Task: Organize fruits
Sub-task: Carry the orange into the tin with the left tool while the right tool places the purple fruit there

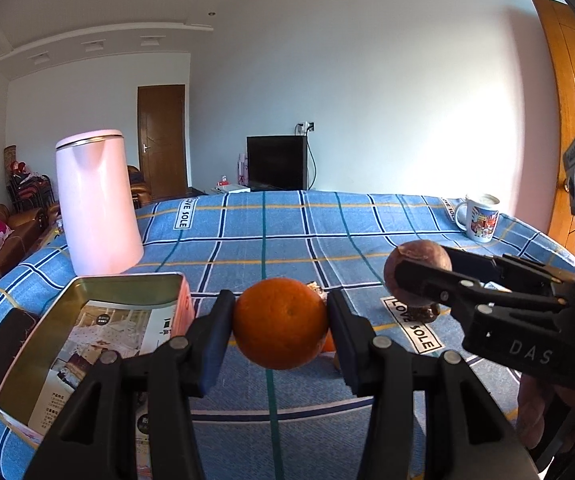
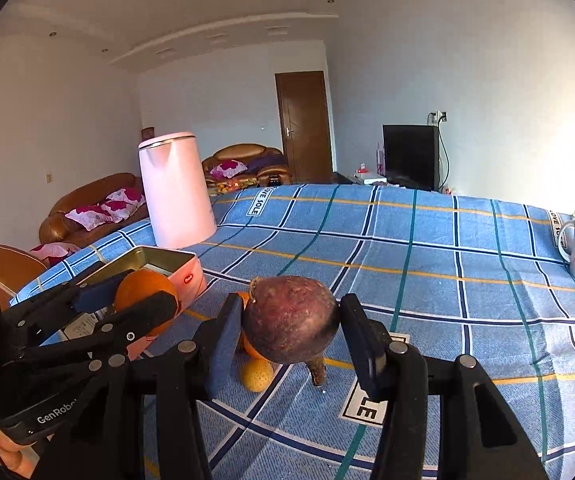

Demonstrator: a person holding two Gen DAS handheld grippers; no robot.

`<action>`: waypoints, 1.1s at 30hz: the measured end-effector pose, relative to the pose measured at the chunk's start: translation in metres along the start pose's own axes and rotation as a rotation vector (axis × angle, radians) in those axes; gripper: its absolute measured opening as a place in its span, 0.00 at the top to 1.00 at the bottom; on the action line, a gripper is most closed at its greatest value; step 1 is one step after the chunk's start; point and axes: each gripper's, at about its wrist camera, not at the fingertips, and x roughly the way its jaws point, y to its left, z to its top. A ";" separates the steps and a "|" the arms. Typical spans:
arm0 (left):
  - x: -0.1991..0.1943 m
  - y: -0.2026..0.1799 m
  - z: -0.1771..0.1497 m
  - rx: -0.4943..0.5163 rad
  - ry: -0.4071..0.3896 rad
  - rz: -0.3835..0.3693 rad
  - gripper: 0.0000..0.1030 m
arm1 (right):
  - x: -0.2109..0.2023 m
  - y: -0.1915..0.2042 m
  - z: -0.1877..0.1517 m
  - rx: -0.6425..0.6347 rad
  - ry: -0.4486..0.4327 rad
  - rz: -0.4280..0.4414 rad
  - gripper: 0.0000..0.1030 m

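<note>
While the left gripper (image 1: 280,326) clamps a bright orange (image 1: 280,323) between its two dark pads, the fruit hangs above the blue plaid tablecloth (image 1: 295,232), just right of an open rectangular tin (image 1: 99,320) lined with printed paper. Its skin is finely dimpled, glossy and evenly coloured. To the right, the right gripper (image 2: 291,334) grips a round, dull purple-brown fruit (image 2: 290,317) with a rough, speckled skin and a stubby tapered end pointing down; it too is held clear of the cloth. Below it, a small yellow fruit (image 2: 257,375) lies on the cloth, with another orange one (image 2: 250,347) partly hidden behind the held fruit. A pale pink kettle (image 1: 97,204) stands behind the tin, and a printed mug (image 1: 481,218) sits near the table's far right edge.
</note>
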 end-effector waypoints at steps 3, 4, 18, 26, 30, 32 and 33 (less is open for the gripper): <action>-0.002 0.001 0.001 0.005 -0.013 0.017 0.52 | -0.006 0.003 0.003 -0.013 -0.039 -0.005 0.50; -0.002 0.002 0.001 0.004 -0.015 0.019 0.52 | -0.007 0.004 0.004 -0.016 -0.046 -0.004 0.50; -0.008 0.035 0.006 -0.040 -0.022 0.076 0.52 | 0.003 0.029 0.021 -0.046 -0.054 0.042 0.49; -0.008 0.079 0.007 -0.114 -0.006 0.118 0.52 | 0.023 0.064 0.030 -0.103 -0.025 0.098 0.49; -0.007 0.111 0.009 -0.172 0.009 0.140 0.52 | 0.035 0.088 0.035 -0.133 -0.008 0.145 0.49; -0.007 0.127 0.010 -0.201 0.017 0.160 0.52 | 0.043 0.101 0.036 -0.150 0.006 0.170 0.49; -0.007 0.135 0.010 -0.210 0.018 0.170 0.52 | 0.047 0.107 0.037 -0.155 0.015 0.185 0.49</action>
